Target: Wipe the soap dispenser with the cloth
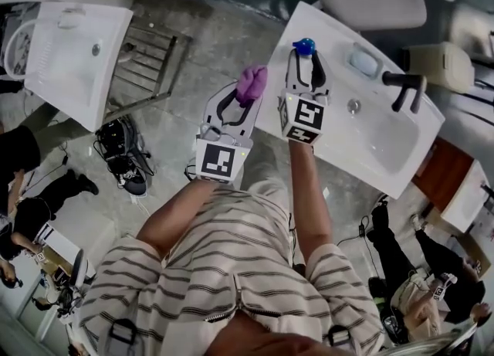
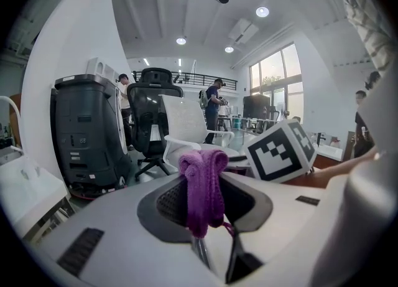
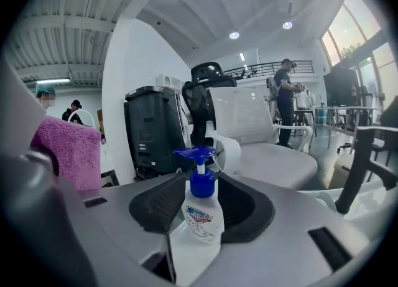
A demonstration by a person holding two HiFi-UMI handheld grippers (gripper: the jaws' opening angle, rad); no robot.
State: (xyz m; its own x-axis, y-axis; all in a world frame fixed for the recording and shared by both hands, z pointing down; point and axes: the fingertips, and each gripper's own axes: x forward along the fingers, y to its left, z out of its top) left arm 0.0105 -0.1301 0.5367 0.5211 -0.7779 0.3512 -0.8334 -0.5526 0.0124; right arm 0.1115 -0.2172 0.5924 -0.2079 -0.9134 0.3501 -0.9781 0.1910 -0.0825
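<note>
Jaws, left gripper [image 2: 208, 203]: closed on the purple cloth [image 2: 200, 183], which is bunched and upright above the pads with one loose thread hanging.

Jaws, right gripper [image 3: 202, 211]: apart, with the dispenser [image 3: 200, 217] standing between them. No firm squeeze can be seen, so it is judged not yet gripped. In the head view the dispenser is on the near corner of the sink [image 1: 386, 146], close to the edge.

Risks:
- If one pad touches first on closing, the slim bottle could tip or slide off the corner.
- The plastic is likely slick, so a low or light grip could let the bottle twist under rubbing.
- The cloth is pinched narrowly, so hard wiping could pull it free.
- Pressure on the blue pump [image 3: 196, 154] could squirt soap.

Writing: the bottle has a blue-and-white label, but its text is too small to read. The marker cube [image 2: 280, 152] has a black-and-white square pattern and no words.
</note>
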